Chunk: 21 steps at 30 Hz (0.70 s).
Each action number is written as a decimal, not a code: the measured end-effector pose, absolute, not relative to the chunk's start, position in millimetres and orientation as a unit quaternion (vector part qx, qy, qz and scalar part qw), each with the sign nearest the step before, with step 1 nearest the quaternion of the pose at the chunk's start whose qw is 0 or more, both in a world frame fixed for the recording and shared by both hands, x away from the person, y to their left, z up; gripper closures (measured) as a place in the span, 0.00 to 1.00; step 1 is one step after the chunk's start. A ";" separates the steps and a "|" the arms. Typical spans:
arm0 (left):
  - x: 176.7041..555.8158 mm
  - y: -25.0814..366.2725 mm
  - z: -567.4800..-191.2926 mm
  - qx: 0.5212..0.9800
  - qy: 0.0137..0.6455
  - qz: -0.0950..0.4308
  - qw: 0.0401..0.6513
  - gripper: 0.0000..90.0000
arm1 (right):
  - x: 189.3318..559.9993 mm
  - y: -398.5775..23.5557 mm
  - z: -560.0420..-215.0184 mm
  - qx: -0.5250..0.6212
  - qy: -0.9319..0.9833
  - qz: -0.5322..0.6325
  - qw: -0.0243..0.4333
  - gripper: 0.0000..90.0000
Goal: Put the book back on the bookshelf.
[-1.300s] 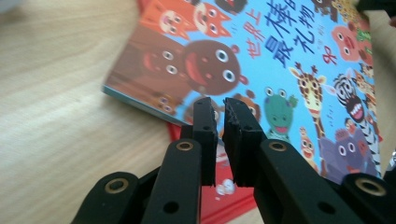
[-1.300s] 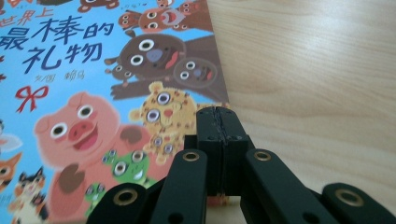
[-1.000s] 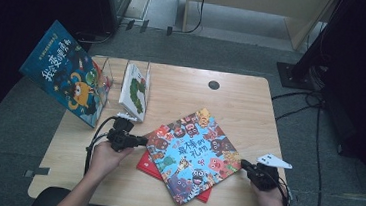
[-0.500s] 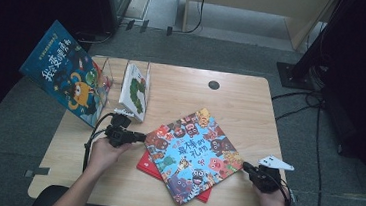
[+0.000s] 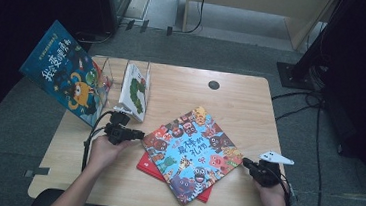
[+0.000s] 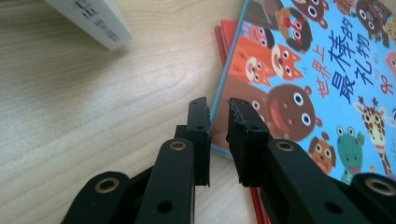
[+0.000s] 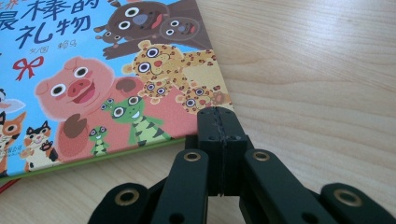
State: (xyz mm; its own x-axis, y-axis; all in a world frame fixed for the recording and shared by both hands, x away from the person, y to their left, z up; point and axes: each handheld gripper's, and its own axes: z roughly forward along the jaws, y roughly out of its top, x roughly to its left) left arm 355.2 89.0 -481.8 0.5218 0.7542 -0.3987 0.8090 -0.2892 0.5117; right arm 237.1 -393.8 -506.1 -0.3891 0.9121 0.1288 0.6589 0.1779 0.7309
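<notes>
Nearest to me, my right gripper [image 5: 247, 164] rests low on the table [image 5: 251, 104] with its jaws pressed together and nothing between them; in the right gripper view the tips sit just beside the picture book [image 7: 107, 79], at its near right corner, and I cannot tell whether they touch its edge. My left gripper [image 5: 138, 135] is level with the book's left corner; its jaws have just been opening and now stand slightly apart, with a narrow gap that holds nothing. In the left gripper view the tips [image 6: 218, 121] line up with the book's blue edge, and the right jaw overlaps that edge in the picture. The picture book [image 5: 192, 151] lies flat, cover up, turned diagonally to the table edges: its long axis runs from the near left to the far right, one corner points at me and the opposite corner points away. It rests on a red book [image 5: 151, 166], which shows along the near left side. Open wood lies to the left of the book under my left hand, to its right around my right gripper, and beyond its far corner. Farther off at the left, a white book [image 5: 135, 91] stands in a clear rack [image 5: 111, 71], and a blue book [image 5: 67, 78] leans past the table's left edge.
</notes>
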 end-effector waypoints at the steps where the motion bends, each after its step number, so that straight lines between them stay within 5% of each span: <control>1: 356.2 88.9 -483.2 0.801 0.490 -0.042 0.341 0.88 | 238.6 -393.7 -505.9 0.525 0.748 0.367 0.173 1.00; 21: 334.6 94.9 -485.7 0.804 0.488 -0.070 0.332 0.87 | 269.2 -382.1 -507.2 0.512 0.755 0.377 0.162 1.00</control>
State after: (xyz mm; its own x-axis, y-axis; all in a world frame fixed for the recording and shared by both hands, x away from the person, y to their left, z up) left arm 334.6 94.9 -485.7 0.5143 0.7378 -0.4371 0.8312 -0.3036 0.4657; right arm 269.2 -382.1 -507.2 -0.4226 0.8951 0.1421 0.6517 0.1911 0.7340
